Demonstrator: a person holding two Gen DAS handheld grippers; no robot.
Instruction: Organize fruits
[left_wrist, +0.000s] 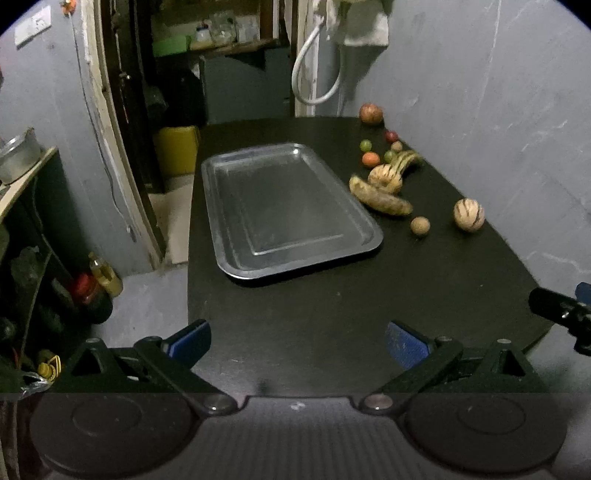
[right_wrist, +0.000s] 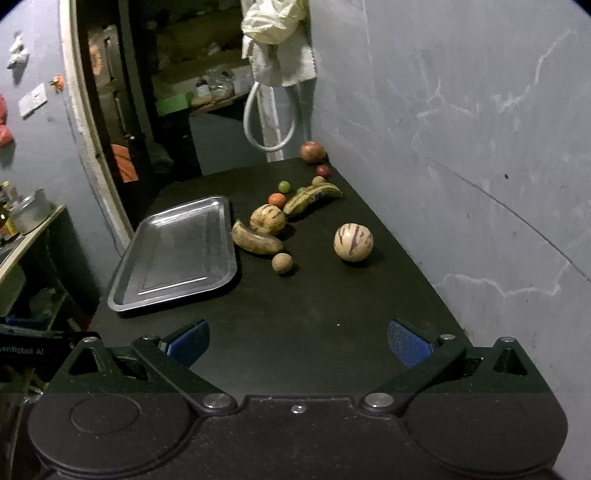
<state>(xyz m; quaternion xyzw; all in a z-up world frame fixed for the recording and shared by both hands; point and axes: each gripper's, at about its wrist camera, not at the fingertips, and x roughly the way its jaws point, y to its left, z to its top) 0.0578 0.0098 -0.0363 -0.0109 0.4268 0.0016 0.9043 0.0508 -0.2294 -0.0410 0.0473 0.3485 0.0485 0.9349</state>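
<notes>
fruits: scattered loose on the black table (right_wrist: 332, 295), all to the right of the tray and none on it
striped melon (right_wrist: 353, 242): stands alone, nearest the wall, well apart from the rest
second striped melon (right_wrist: 267, 219): just beside the tray's right rim, touching or nearly touching the near banana
near banana (right_wrist: 256, 241): yellow-brown, lying flat between the tray and the small brown fruit
small brown fruit (right_wrist: 282, 263): round, just in front of the near banana's end
far banana (right_wrist: 314, 195): greenish, lying behind the second striped melon
small round fruits: an orange one (right_wrist: 277, 199), a green one (right_wrist: 284, 185) and a dark red one (right_wrist: 323, 170), close to the far banana
big reddish fruit (right_wrist: 312, 151): at the table's far edge, near the wall
tray (left_wrist: 221, 177): metal, rectangular, bare inside, on the left part of the table
left gripper (left_wrist: 297, 341): fingers spread wide, blue pads apart, nothing between them, over the near edge of the table
right gripper (right_wrist: 298, 341): fingers likewise wide apart and holding nothing, over the near table
wall (right_wrist: 480, 166): grey, scuffed, along the table's right side
hose (right_wrist: 267, 122): white loop hanging behind the table
</notes>
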